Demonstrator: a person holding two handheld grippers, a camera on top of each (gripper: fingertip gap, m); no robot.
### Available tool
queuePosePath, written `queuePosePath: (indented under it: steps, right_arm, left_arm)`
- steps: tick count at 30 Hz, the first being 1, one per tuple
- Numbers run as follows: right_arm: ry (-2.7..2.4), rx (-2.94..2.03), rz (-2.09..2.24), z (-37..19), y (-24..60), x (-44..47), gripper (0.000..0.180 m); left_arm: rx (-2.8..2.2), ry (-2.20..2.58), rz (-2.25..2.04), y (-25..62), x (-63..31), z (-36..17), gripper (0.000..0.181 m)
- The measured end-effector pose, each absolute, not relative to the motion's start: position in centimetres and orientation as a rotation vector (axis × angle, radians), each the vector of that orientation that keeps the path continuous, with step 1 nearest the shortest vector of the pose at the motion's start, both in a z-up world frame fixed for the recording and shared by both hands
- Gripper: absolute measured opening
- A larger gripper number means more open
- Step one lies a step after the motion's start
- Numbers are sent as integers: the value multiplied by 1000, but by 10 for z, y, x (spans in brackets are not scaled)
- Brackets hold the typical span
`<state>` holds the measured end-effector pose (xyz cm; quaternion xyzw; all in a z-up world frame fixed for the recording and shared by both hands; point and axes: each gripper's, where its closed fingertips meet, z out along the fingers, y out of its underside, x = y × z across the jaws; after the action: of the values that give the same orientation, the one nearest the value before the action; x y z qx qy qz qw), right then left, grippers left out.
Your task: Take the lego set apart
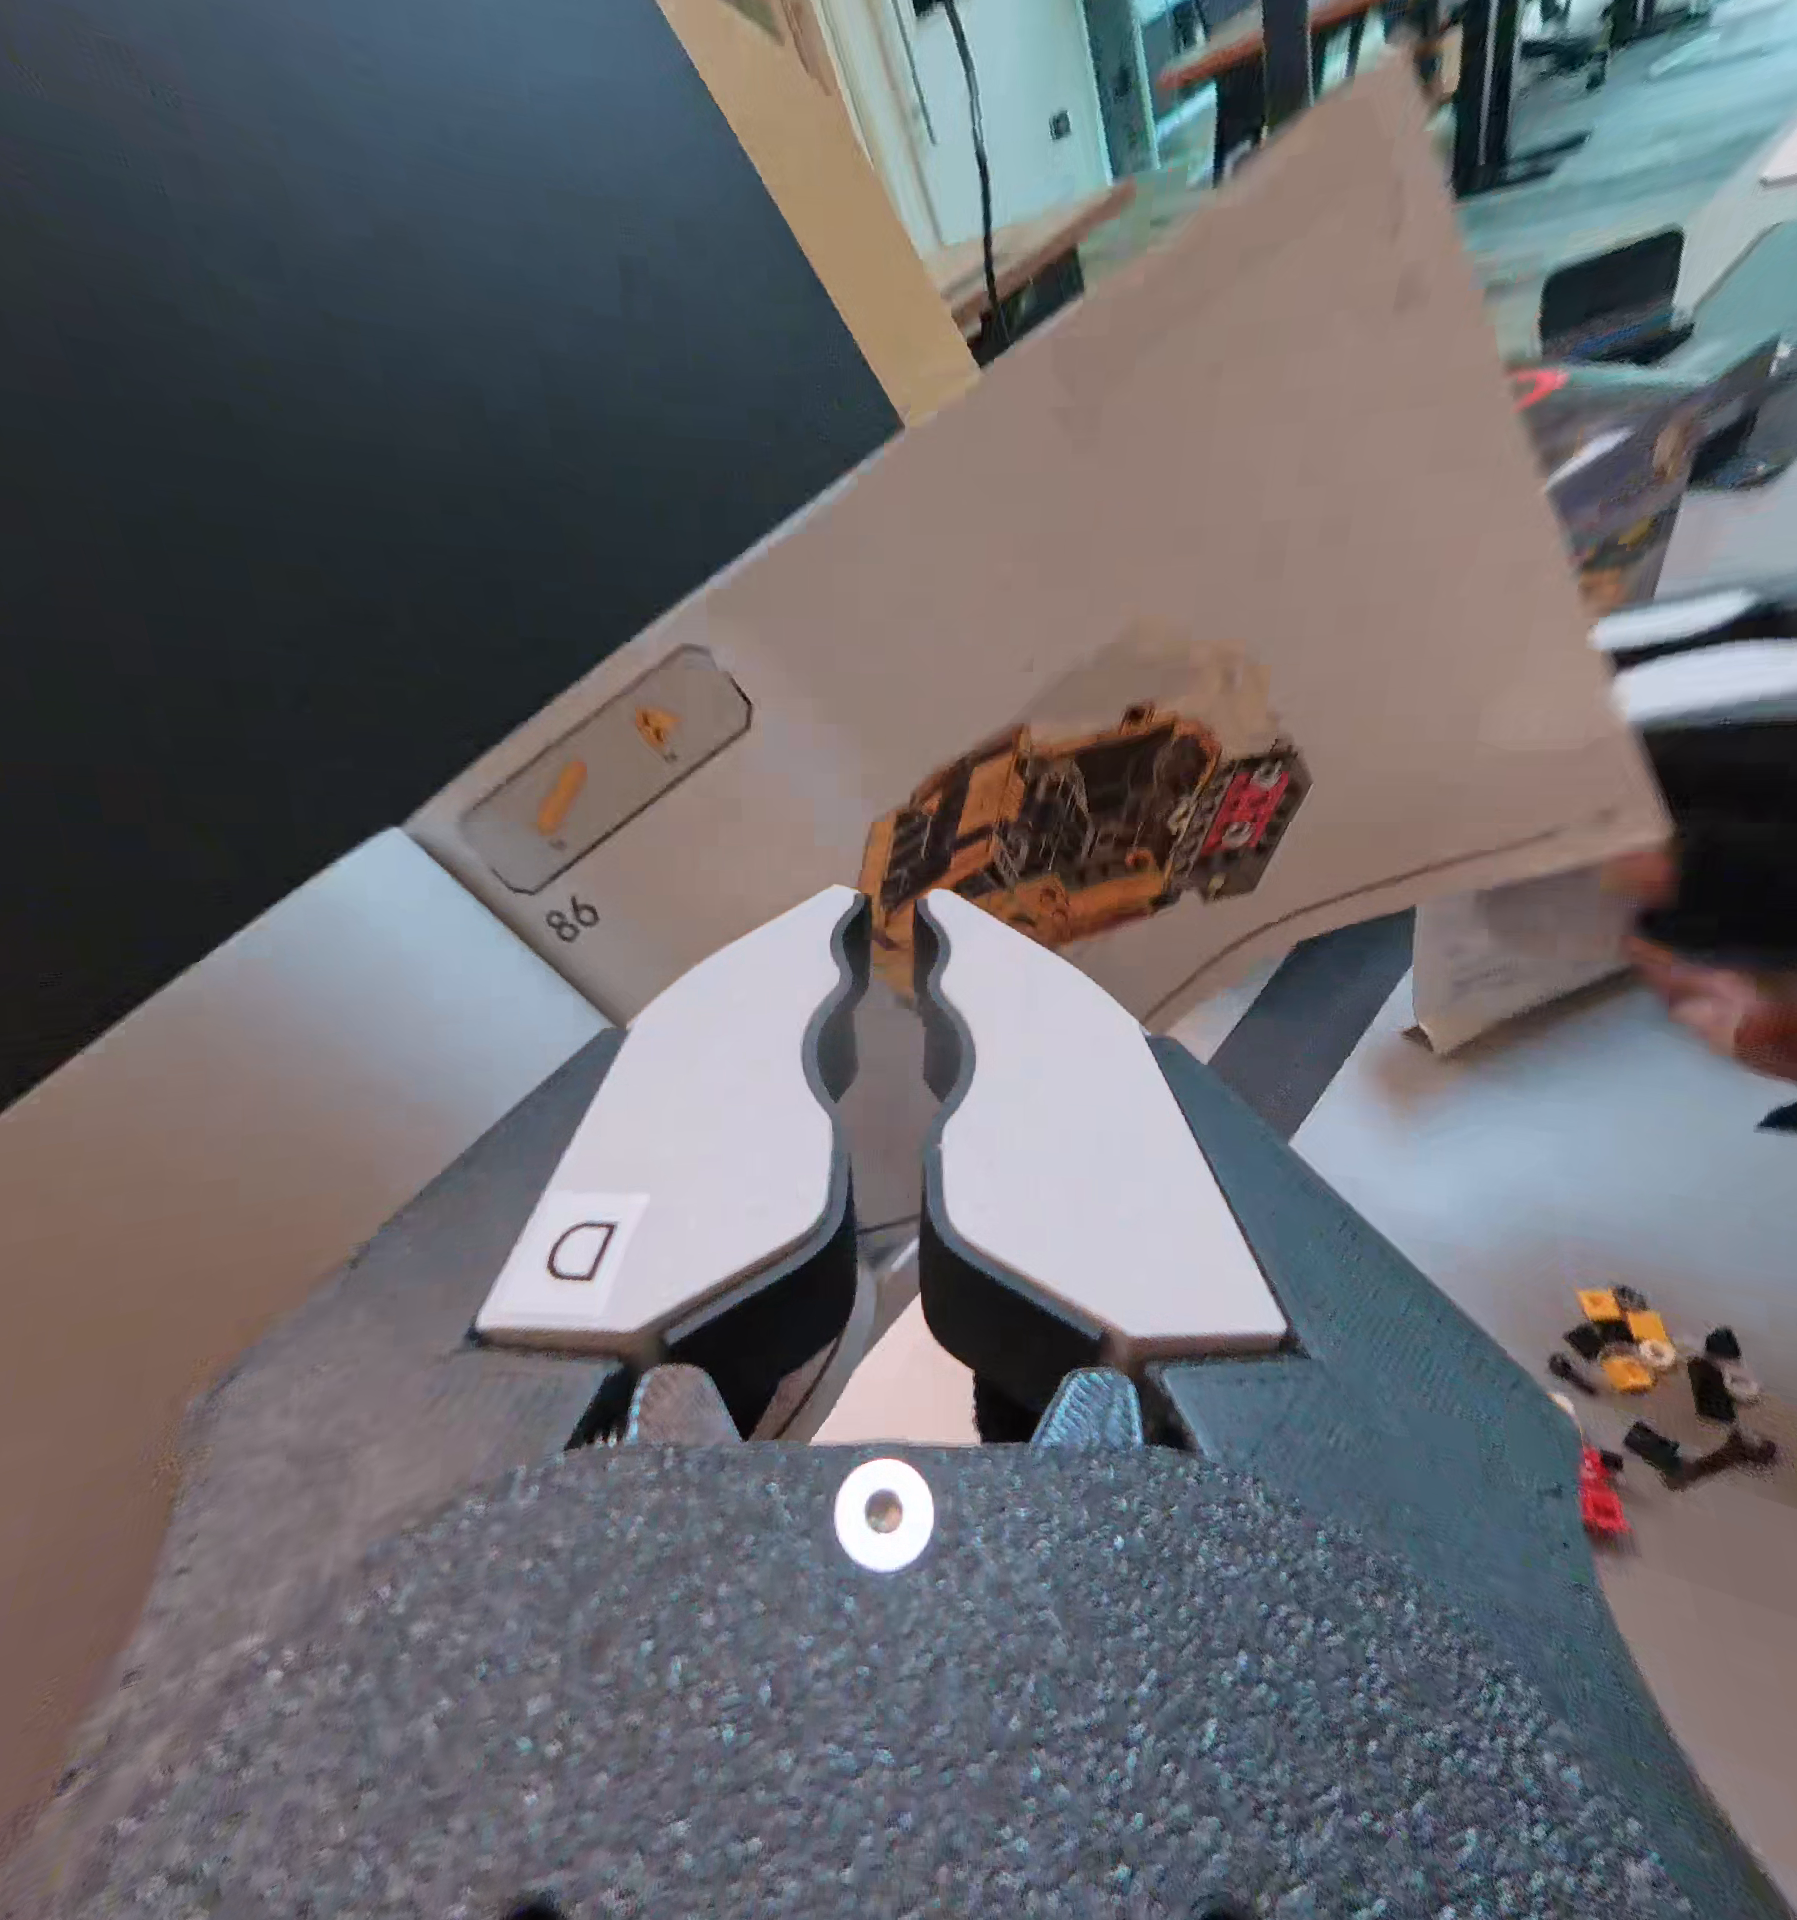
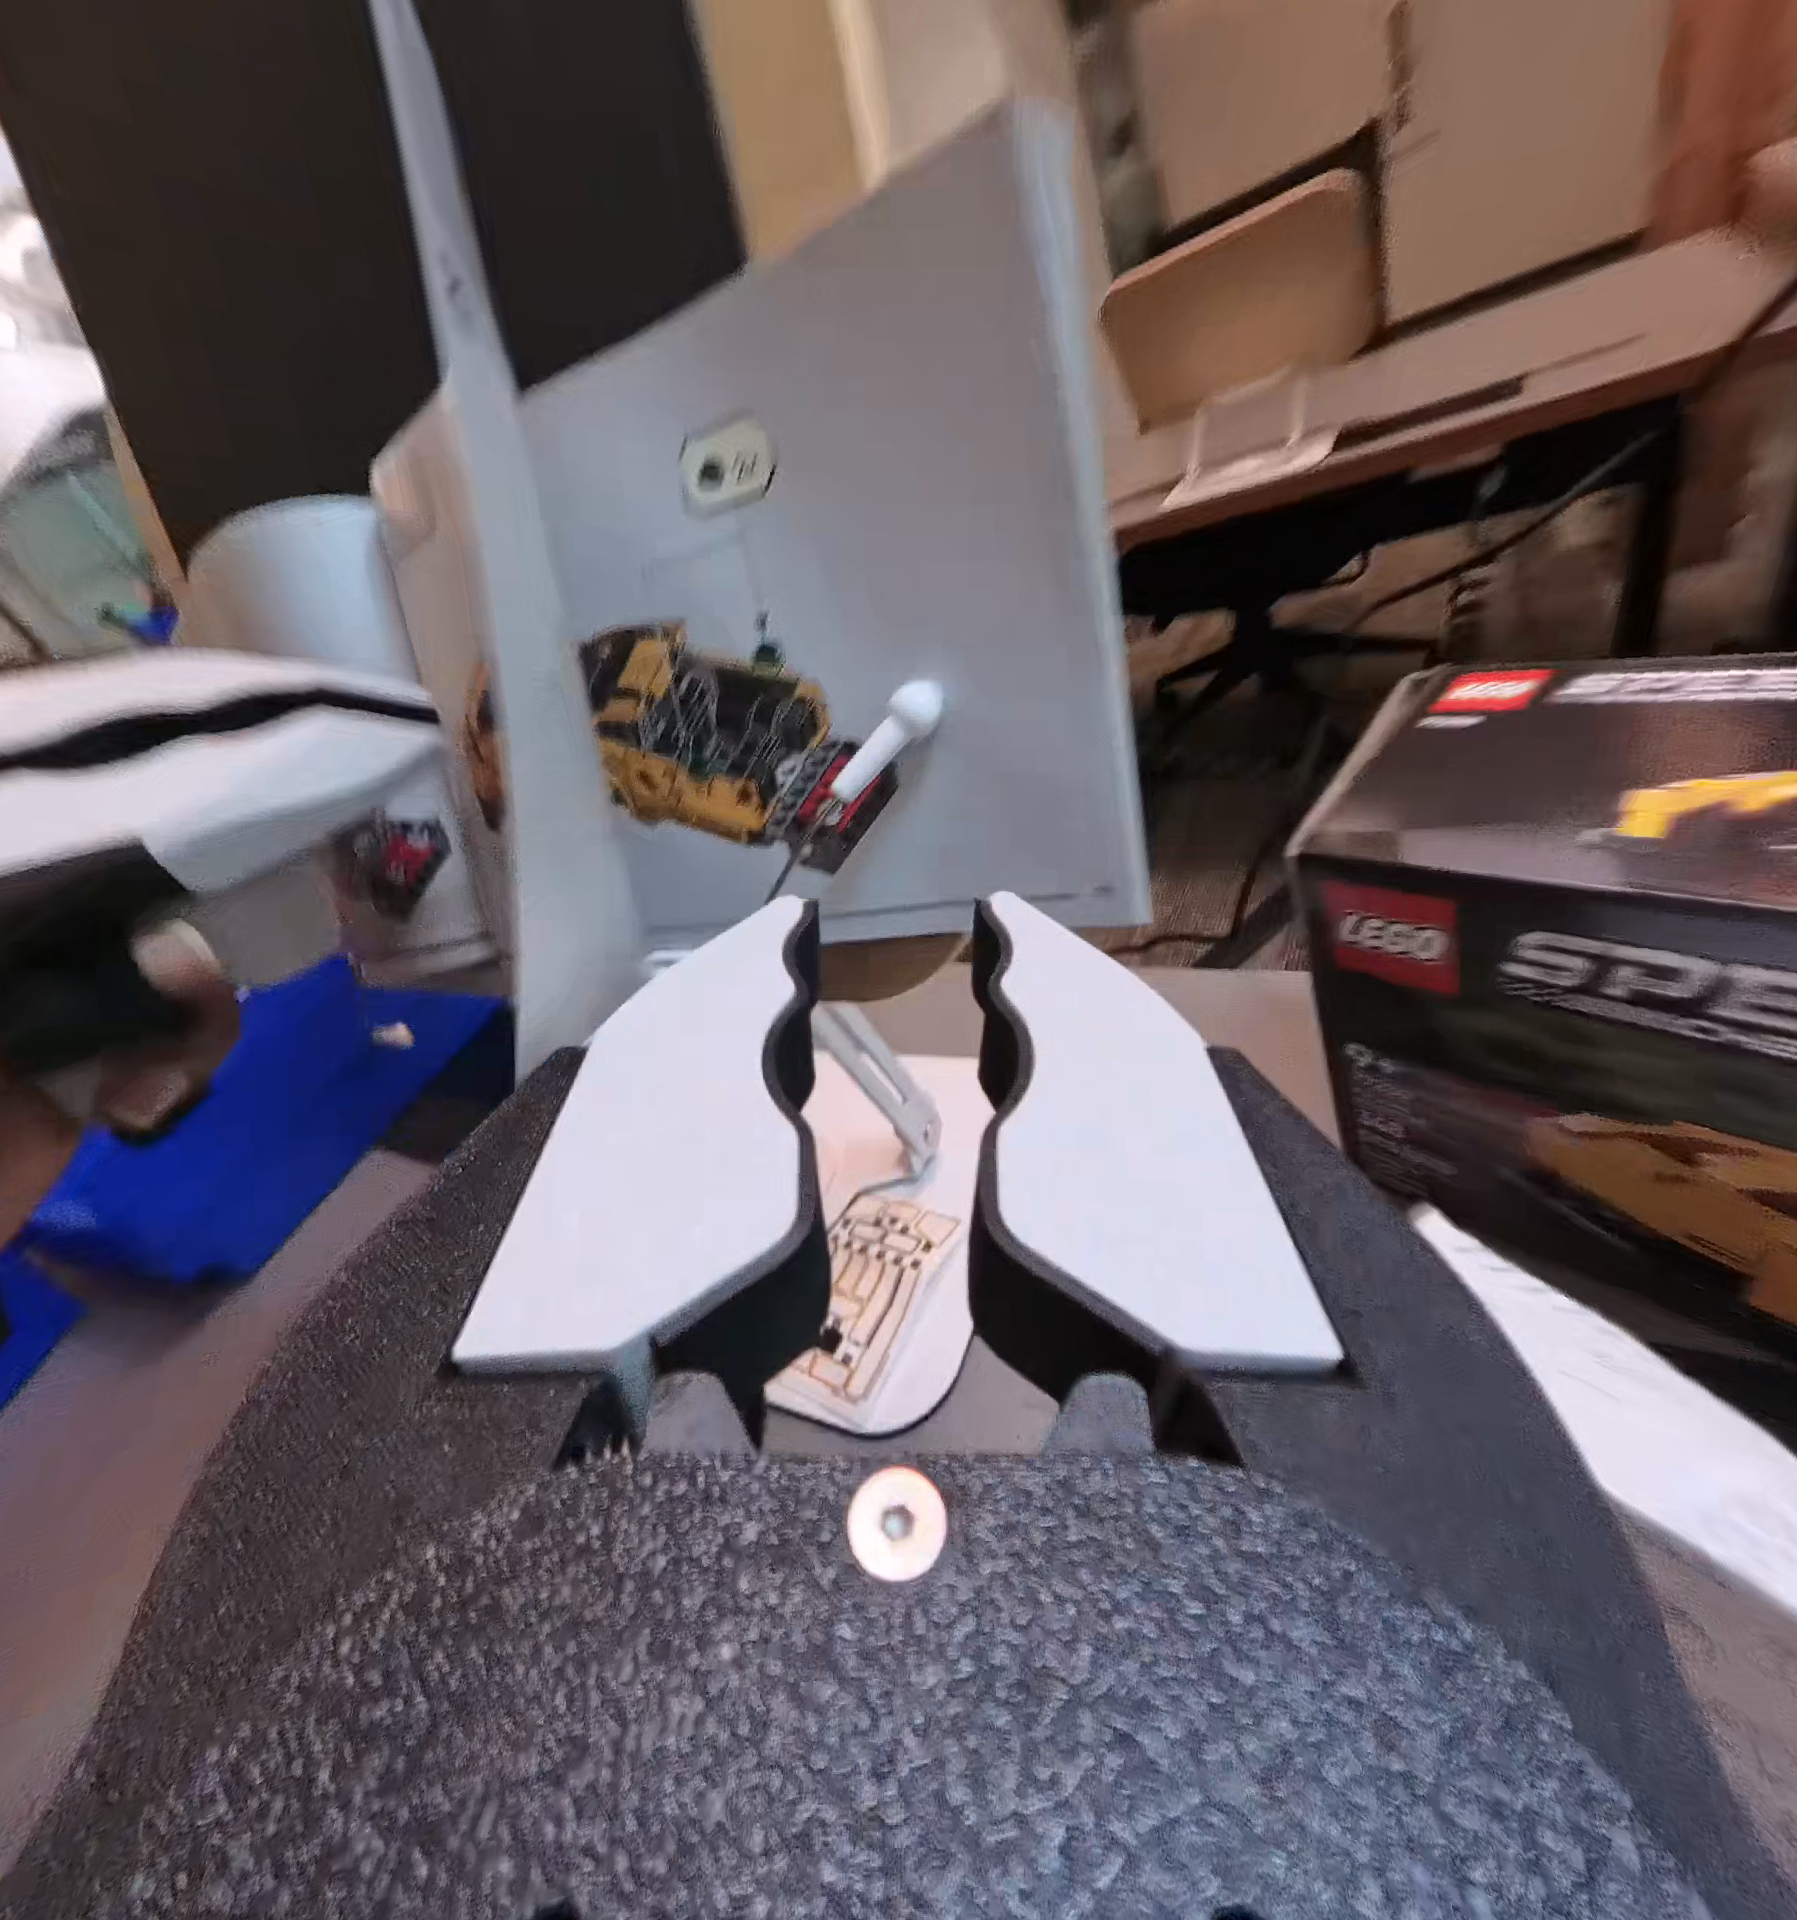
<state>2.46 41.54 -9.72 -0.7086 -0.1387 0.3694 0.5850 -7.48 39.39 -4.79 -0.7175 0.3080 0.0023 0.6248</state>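
My left gripper (image 1: 892,920) is nearly shut on the lower edge of a lifted page of the instruction booklet (image 1: 1133,499). The page bears a printed picture of a yellow model. Loose black, yellow and red bricks (image 1: 1652,1371) lie on the white table to the lower right. My right gripper (image 2: 894,914) is open and empty, and points at the same raised page (image 2: 852,520). Another booklet page (image 2: 883,1278) lies flat under its fingers. No built model shows in either view. Both views are blurred.
The set's dark box (image 2: 1600,987) stands close on the right. A blue mat (image 2: 250,1122) lies at the left, under the other gripper (image 2: 146,748) and a hand (image 2: 42,1039). A dark panel (image 1: 302,416) stands behind the booklet. Desks and cardboard boxes fill the background. About 12 centimetres separates my left fingertips from my right.
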Motion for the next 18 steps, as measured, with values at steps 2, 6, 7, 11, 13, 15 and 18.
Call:
queuePosePath:
  steps: [2, 6, 7, 11, 13, 15, 18]
  right_arm:
    - [-386, -1660, 812, -101, 420, 11, 27]
    - [-382, -1699, 776, -96, 426, -8, 32]
    - [-383, -1708, 766, -95, 425, -12, 32]
    - [-355, -1723, 572, -96, 431, -14, 15]
    - [-322, -1710, 619, -97, 432, -12, 10]
    - [-266, -1697, 715, -100, 431, -10, 9]
    - [-117, -1655, 866, -107, 429, -6, 8]
  left_arm:
    - [-1629, 661, -22, 391, -76, -43, 6]
    - [-1627, 658, -9, 389, -78, -49, 7]
    - [-1632, 667, 12, 390, -80, -52, 7]
    - [-1658, 680, 19, 394, -80, -61, 7]
    - [-1682, 687, 40, 396, -80, -66, 3]
    - [-1711, 701, 96, 399, -80, -71, 0]
    - [-1755, 710, 209, 408, -84, -80, 0]
